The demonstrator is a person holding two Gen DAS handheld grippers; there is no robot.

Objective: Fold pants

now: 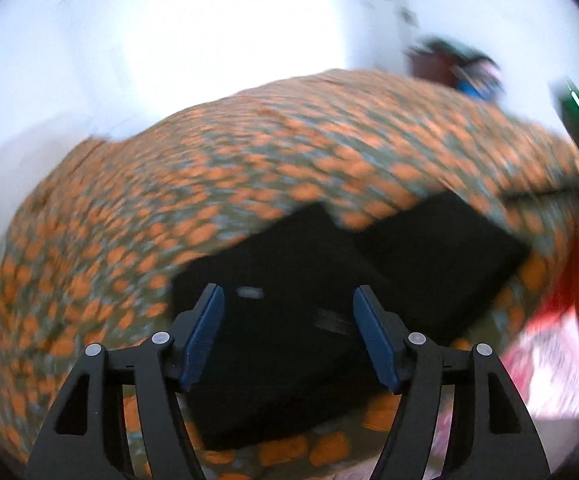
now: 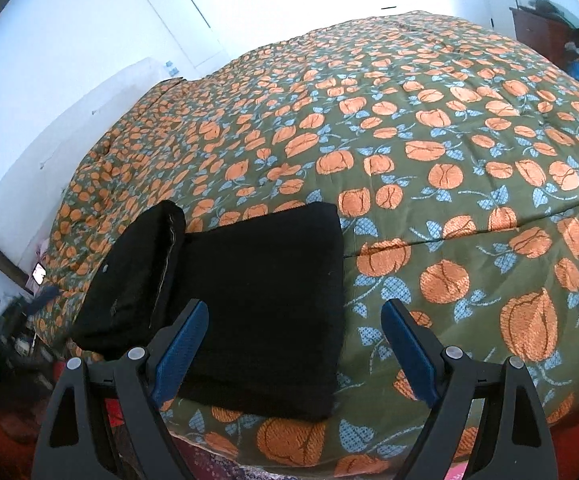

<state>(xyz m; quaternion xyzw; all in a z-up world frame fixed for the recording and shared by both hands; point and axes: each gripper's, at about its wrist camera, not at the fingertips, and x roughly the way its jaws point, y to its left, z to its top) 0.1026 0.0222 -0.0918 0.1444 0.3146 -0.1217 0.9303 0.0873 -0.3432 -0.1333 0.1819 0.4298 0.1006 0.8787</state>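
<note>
Black pants [image 2: 265, 280] lie folded on a green quilt with orange flowers [image 2: 449, 140], near the bed's front edge. A thicker folded part [image 2: 137, 272] rests along their left side. My right gripper [image 2: 294, 306] hovers open above the pants' right edge, nothing between its blue pads. The left wrist view is blurred. In it the black pants [image 1: 289, 264] show as two dark slabs on the quilt [image 1: 209, 168]. My left gripper [image 1: 288, 292] hangs over the nearer slab, jaws apart, with no cloth pinched between its pads.
A white mattress or headboard [image 2: 49, 152] lines the bed's left side, with a lit phone [image 2: 39, 273] below it. A wooden dresser [image 2: 537, 28] with piled clothes stands at the far right. Red cloth [image 1: 577, 320] hangs by the bed's near edge.
</note>
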